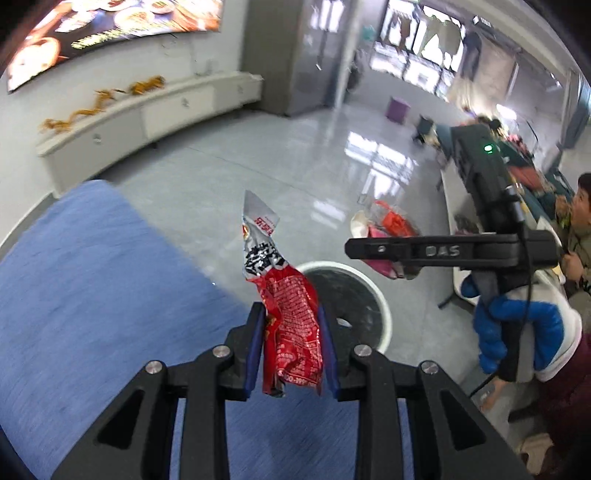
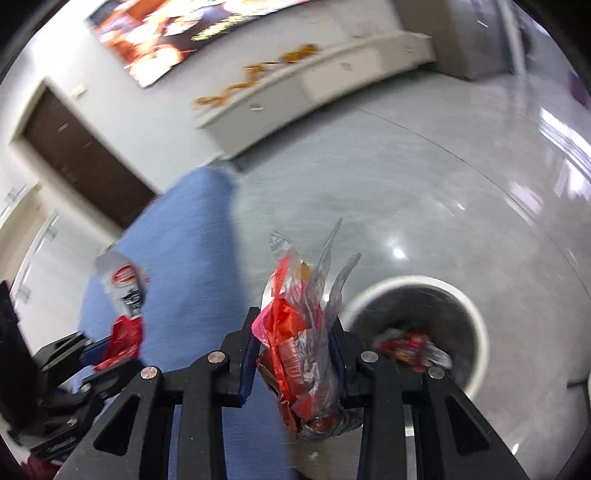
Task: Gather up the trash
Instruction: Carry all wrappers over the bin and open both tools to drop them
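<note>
grippers: 2 (both gripping) | red wrapper (image 1: 291, 314): 1 | plastic bundle (image 2: 303, 343): 1 | bin (image 2: 476, 332): 1

A red and silver wrapper (image 1: 291, 314) was clamped between the left gripper's (image 1: 291, 350) blue pads (image 1: 255, 354), above a blue cloth (image 1: 103, 295). A white bin (image 1: 380, 306) was seen beyond, and crumpled plastic (image 1: 384, 225) was held in the right gripper (image 1: 369, 251)

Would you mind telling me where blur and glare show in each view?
Left wrist view: blue surface streaked with blur, window glare on the floor, red wrapper sharp. Right wrist view: wall poster and bin smeared, glare patches at right.
</note>
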`<control>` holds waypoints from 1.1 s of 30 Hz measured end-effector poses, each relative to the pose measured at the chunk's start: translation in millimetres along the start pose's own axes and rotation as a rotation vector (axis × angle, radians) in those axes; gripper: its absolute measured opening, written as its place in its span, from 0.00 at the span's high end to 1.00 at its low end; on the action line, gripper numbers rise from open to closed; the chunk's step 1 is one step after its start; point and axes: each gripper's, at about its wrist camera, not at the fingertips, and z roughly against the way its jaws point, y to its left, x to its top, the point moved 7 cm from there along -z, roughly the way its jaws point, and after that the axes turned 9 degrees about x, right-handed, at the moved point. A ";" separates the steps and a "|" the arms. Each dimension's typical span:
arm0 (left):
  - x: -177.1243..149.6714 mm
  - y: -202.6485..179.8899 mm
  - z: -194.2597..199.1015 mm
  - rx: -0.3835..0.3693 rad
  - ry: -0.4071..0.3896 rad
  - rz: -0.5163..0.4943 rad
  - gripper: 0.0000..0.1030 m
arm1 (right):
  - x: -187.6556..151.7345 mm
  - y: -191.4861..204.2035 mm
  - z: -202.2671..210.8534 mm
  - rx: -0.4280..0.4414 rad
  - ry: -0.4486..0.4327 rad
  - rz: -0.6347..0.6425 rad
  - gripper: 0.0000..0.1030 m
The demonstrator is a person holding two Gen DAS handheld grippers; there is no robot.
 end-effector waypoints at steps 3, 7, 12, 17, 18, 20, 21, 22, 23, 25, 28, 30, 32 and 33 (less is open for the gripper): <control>14.0 -28.8 -37.6 -0.022 0.076 -0.028 0.73 | -1.1 -44.5 -12.4 -0.032 0.019 -0.087 0.69; 26.1 -57.9 -78.6 -0.041 0.148 -0.047 0.70 | -8.9 -83.5 -32.7 -0.049 0.052 -0.166 0.67; 29.3 -73.2 -113.1 -0.096 0.220 -0.015 0.68 | -15.0 -118.0 -55.9 -0.062 0.085 -0.261 0.57; 30.3 -76.6 -133.4 -0.138 0.260 0.031 0.57 | -23.0 -144.8 -57.1 -0.072 0.079 -0.319 0.32; 30.2 -75.7 -135.1 -0.145 0.260 0.042 0.53 | -23.4 -146.2 -54.1 -0.072 0.072 -0.330 0.32; 28.5 -71.2 -133.7 -0.156 0.256 0.052 0.53 | -25.4 -146.9 -49.1 -0.066 0.057 -0.344 0.32; 28.9 -69.9 -133.2 -0.153 0.253 0.054 0.53 | -25.7 -149.5 -45.9 -0.067 0.048 -0.349 0.32; 28.0 -65.6 -130.7 -0.149 0.249 0.058 0.53 | -26.5 -150.2 -42.8 -0.072 0.043 -0.349 0.32; 28.5 -64.5 -129.4 -0.146 0.242 0.066 0.53 | -26.7 -150.1 -40.1 -0.077 0.037 -0.349 0.32; 29.3 -64.3 -124.5 -0.141 0.224 0.081 0.53 | -28.0 -148.1 -31.5 -0.085 0.021 -0.346 0.32; 28.4 -56.1 -108.5 -0.110 0.178 0.093 0.47 | -28.2 -137.4 -17.8 -0.102 -0.007 -0.322 0.32; 28.5 -49.6 -92.7 -0.066 0.128 0.089 0.41 | -26.1 -121.9 -5.1 -0.113 -0.035 -0.284 0.32; 26.5 -39.1 -71.8 -0.020 0.075 0.090 0.39 | -24.3 -104.0 7.2 -0.117 -0.064 -0.244 0.32; 26.7 -34.8 -63.7 -0.006 0.059 0.095 0.37 | -23.9 -89.2 15.5 -0.119 -0.086 -0.217 0.32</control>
